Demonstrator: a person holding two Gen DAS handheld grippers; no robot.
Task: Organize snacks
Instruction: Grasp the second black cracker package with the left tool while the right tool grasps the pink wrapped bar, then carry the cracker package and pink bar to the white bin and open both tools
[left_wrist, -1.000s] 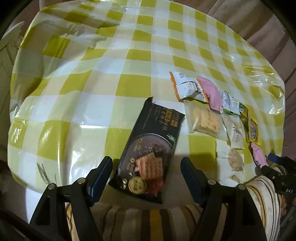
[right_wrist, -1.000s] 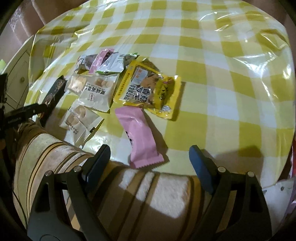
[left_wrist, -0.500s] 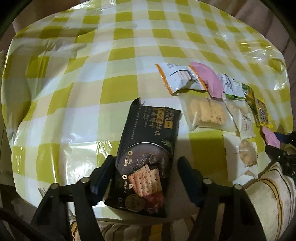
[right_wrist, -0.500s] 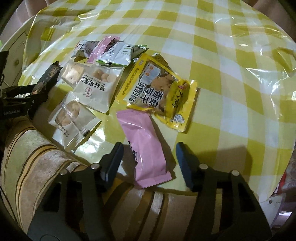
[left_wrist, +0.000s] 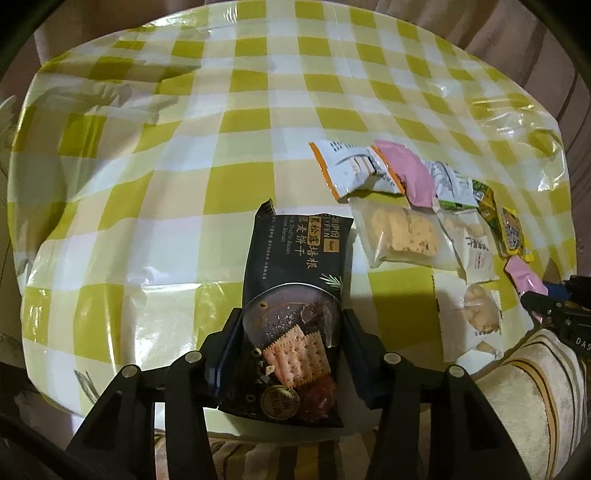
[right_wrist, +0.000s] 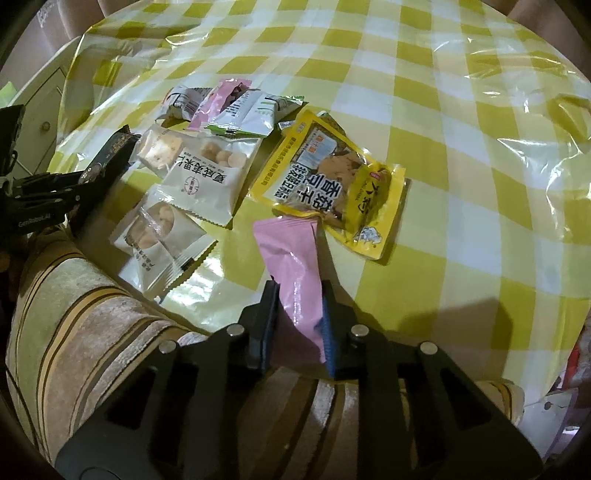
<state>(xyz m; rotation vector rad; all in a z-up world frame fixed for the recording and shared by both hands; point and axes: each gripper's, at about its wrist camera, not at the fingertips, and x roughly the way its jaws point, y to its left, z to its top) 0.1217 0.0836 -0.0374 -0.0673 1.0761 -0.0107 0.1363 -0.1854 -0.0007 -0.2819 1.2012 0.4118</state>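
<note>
My left gripper (left_wrist: 291, 328) is shut on the near end of a black cracker packet (left_wrist: 295, 280) that lies on the yellow checked tablecloth (left_wrist: 184, 147). My right gripper (right_wrist: 299, 299) is shut on the near end of a pink snack packet (right_wrist: 291, 254). Beyond it lie a yellow packet (right_wrist: 332, 184), two white biscuit packets (right_wrist: 210, 177), and smaller white, pink and green packets (right_wrist: 236, 107). The left wrist view shows the same cluster (left_wrist: 402, 206) to the right of the black packet. The black packet also shows at the left in the right wrist view (right_wrist: 110, 155).
A striped beige cushion (right_wrist: 92, 332) runs along the table's near edge under both grippers. The table edge curves close at the left and right. A white cabinet (right_wrist: 40, 110) stands past the table's left side. Crinkled plastic cover (right_wrist: 535, 147) wrinkles at the right.
Both grippers moved forward over their packets and closed: the left on the black cracker packet, the right on the pink packet. Both were open a second ago.
</note>
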